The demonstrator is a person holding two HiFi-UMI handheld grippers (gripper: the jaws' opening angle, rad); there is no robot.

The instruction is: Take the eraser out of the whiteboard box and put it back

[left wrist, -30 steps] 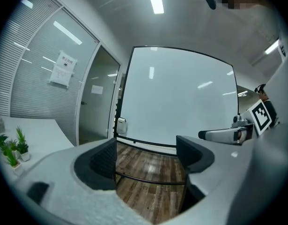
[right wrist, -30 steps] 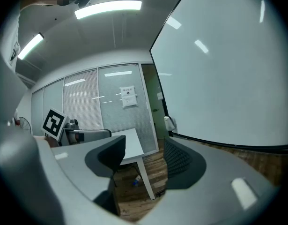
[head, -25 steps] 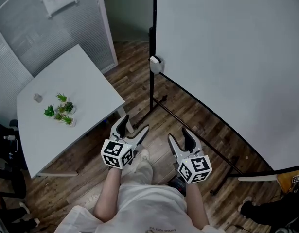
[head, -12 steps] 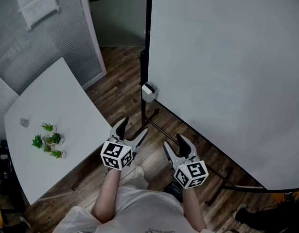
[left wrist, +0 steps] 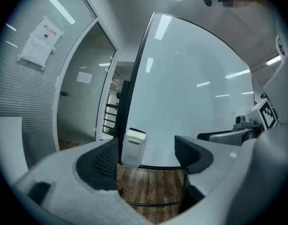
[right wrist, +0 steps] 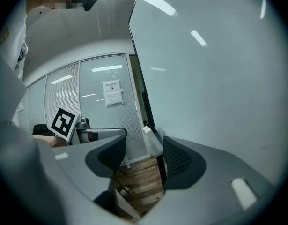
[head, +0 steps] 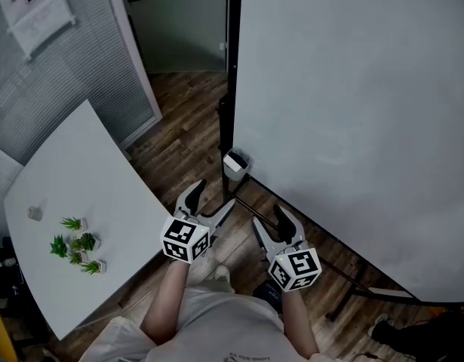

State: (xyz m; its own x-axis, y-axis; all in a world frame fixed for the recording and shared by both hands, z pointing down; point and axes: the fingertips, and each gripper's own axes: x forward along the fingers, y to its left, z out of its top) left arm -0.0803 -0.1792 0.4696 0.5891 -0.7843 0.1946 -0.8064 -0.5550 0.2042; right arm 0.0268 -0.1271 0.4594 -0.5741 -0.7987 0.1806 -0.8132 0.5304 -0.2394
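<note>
Whiteboard box (head: 235, 164) now sits nearer than a second ago: the person has closed in. Left tool (head: 213, 194) and right tool (head: 268, 217) both gape wide, empty, just short of the box. Eraser not discernible, presumably inside it; extraction not begun.

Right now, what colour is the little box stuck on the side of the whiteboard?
The box is white; the left gripper view shows it best.
</note>
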